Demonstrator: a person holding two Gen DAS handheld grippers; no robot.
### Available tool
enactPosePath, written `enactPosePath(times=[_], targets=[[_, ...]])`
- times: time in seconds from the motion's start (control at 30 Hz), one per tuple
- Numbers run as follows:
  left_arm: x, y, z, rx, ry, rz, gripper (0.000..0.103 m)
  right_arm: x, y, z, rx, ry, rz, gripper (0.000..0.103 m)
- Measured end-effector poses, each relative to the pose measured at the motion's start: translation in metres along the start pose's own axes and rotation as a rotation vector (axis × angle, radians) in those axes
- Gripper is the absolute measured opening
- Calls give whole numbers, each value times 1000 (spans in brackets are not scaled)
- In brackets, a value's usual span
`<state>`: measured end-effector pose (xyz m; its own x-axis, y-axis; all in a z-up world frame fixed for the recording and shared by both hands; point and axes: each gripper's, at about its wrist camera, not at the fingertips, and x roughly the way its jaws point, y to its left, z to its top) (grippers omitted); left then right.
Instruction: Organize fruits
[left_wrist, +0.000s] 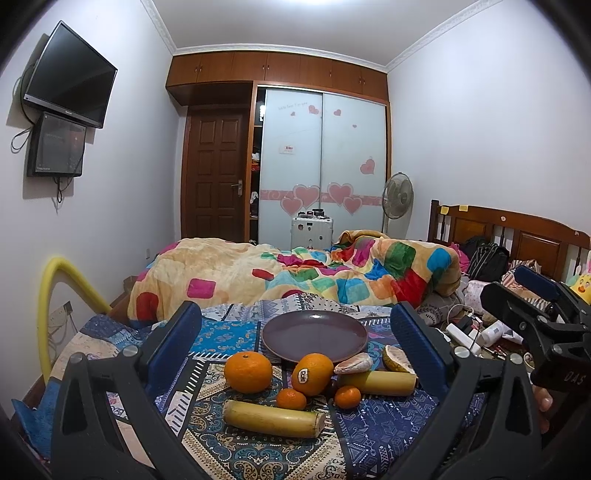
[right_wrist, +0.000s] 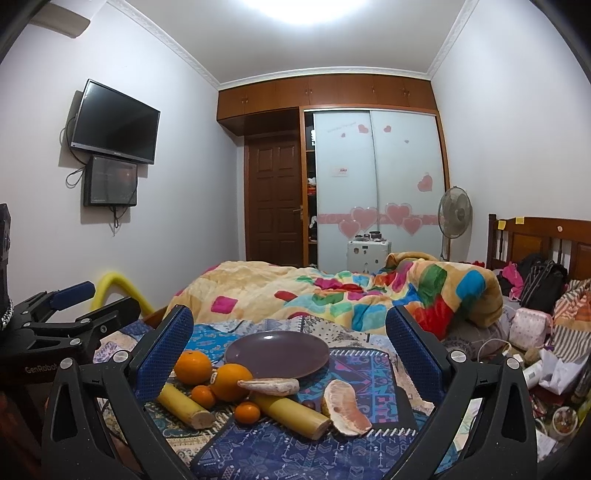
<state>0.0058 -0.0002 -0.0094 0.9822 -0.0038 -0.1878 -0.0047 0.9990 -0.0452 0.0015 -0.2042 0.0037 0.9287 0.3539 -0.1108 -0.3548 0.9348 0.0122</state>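
Note:
An empty purple plate (left_wrist: 314, 334) (right_wrist: 277, 353) lies on the patterned cloth. In front of it sit two large oranges (left_wrist: 248, 371) (left_wrist: 312, 373), two small tangerines (left_wrist: 291, 398) (left_wrist: 347, 397), two yellow cane pieces (left_wrist: 273, 417) (left_wrist: 376, 382) and two pomelo segments (left_wrist: 354, 363) (right_wrist: 345, 408). My left gripper (left_wrist: 295, 332) is open and empty, raised behind the fruits. My right gripper (right_wrist: 290, 332) is open and empty, also short of the fruits. Each gripper shows at the edge of the other's view, the right one (left_wrist: 535, 306) and the left one (right_wrist: 74, 306).
A colourful quilt (left_wrist: 295, 273) is heaped on the bed behind the plate. Clutter of bottles, cables and bags (left_wrist: 476, 328) lies to the right by the wooden headboard (left_wrist: 517, 236). A yellow foam tube (left_wrist: 55, 291) arches at the left edge.

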Motion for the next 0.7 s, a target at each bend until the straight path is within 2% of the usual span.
enactPosePath(times=[0.7], targets=[[1,3,-1,-6,-2,-4,103,4,2,1,6,6,7,103]])
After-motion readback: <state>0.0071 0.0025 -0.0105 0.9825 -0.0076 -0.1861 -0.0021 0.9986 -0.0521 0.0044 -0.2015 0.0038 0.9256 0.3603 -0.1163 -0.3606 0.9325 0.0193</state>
